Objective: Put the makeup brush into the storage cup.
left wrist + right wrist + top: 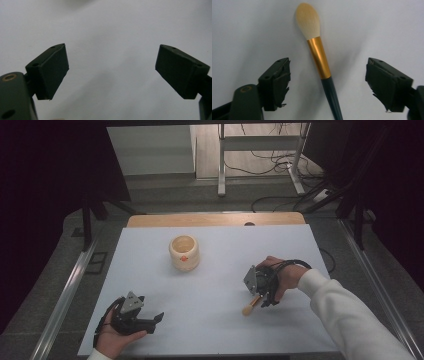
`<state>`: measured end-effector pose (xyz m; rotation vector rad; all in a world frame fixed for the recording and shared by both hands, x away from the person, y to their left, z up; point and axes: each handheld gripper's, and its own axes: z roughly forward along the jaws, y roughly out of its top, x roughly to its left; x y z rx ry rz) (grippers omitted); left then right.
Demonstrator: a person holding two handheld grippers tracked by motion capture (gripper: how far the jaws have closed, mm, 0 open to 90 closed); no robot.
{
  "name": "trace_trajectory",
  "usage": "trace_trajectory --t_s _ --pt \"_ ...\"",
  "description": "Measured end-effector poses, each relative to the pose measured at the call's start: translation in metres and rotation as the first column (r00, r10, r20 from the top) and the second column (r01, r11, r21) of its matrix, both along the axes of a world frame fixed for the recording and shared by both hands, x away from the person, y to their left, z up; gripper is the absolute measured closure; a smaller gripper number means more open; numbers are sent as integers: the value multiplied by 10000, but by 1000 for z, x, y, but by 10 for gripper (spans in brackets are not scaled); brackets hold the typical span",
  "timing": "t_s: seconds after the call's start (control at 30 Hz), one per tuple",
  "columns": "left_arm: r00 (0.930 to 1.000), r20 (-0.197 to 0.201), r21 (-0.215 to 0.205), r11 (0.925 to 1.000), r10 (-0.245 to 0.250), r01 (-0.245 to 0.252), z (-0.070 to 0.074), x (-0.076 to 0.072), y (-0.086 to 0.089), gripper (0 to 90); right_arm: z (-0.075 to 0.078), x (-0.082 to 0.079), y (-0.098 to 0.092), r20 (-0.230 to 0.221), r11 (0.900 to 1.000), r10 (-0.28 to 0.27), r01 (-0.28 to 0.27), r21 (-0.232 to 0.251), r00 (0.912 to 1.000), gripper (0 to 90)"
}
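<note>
High view, nearest me: my left gripper rests in my hand at the table's near edge, well to the near left of the brush. Its jaws stand wide apart with nothing between them, and the left gripper view shows bare white surface in the gap of that gripper. Just beyond, my right gripper stands over the brush, which lies flat on the table with its pale tuft toward me and its dark handle running under the tool. In the right gripper view, the brush lies between the jaws of that gripper, tuft pointing away, gold ferrule level with the pads, and clear space on both sides; the pads do not touch it, so I hold nothing. Farther off, well to the far left of the brush, a cream cup stands upright.
</note>
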<state>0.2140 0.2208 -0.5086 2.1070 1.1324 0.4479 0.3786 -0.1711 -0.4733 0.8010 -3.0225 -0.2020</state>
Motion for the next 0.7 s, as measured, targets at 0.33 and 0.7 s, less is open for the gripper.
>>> trace_trajectory --t_s 0.33,0.7 --pt "10000 6 8 10000 -8 8 0 0 0 119 -8 4 -2 -405 9995 263 -269 -144 9988 456" --pt "10000 18 -9 10000 18 -18 0 0 0 119 -13 7 -3 -291 9985 505 -510 -182 9983 668"
